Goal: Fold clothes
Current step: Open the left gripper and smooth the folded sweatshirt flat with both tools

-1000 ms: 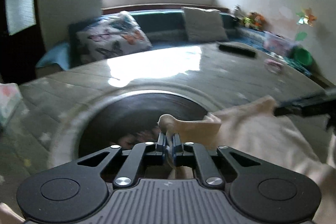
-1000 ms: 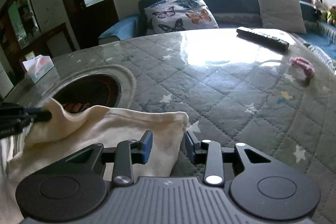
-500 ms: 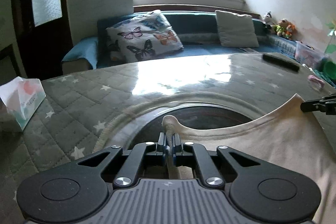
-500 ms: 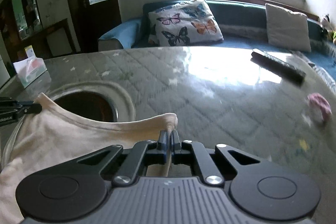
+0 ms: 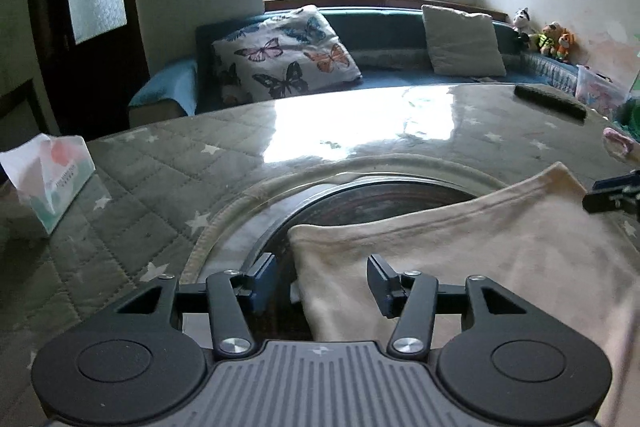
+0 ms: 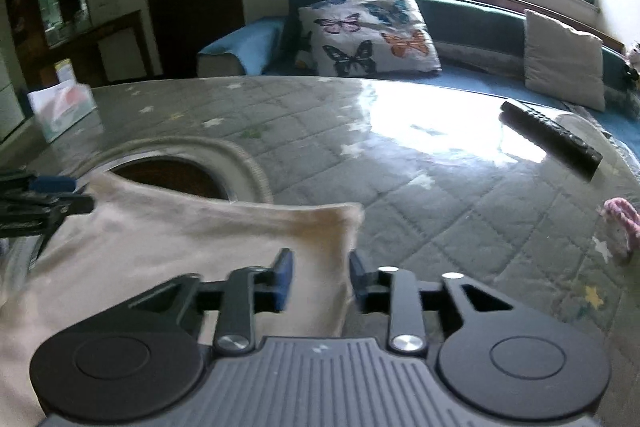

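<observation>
Cream cloth of the shirt (image 5: 460,259) now lies loose between your fingers: both the left gripper (image 5: 322,281) and the right gripper (image 6: 320,275) have just been opening and no longer pinch the corners they held half a second ago. You have laid the shirt flat on the quilted surface (image 6: 440,187), partly over the round opening (image 5: 380,195), so this fold looks placed and the next grasp can follow.

a tissue box (image 5: 50,179), a remote (image 6: 550,139) and a butterfly pillow (image 5: 286,53) sit beyond the quilted table (image 6: 400,187).
</observation>
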Tool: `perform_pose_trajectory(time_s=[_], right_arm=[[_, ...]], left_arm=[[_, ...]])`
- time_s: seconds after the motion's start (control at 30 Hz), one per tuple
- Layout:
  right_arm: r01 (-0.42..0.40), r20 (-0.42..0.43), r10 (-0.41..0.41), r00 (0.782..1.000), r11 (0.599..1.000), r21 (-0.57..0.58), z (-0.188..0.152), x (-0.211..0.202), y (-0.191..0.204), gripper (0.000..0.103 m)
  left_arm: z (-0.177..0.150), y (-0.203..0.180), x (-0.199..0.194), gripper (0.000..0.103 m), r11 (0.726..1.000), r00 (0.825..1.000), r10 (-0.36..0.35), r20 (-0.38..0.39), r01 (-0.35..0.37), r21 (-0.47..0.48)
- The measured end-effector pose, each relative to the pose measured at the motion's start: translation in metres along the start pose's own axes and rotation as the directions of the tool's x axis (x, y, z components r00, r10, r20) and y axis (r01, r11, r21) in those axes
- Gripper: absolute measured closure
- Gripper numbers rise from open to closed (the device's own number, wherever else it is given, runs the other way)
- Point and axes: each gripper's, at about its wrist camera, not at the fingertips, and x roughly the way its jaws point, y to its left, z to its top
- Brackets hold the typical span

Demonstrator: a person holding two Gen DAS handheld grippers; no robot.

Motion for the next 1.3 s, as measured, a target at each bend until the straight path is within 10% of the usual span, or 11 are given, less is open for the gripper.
perform_pose_trajectory(time_s=[0.43,1.3], right_arm=[[-0.097,-0.030,0.095,0.995,0.990,-0.099,-0.045,-0.034,0.059,0.053],[-0.117,-0.037,0.111,0.993,0.963,-0.244,-0.099,-0.083,0.104,0.024]], left_arm=[[-0.011,-0.021,-0.049,0.000,0.998,0.997,0.039,0.066,-0.041,0.037],[-0.047,-0.030,-0.087,0.000,0.993,0.993,0.113,0.021,-0.113,0.012]])
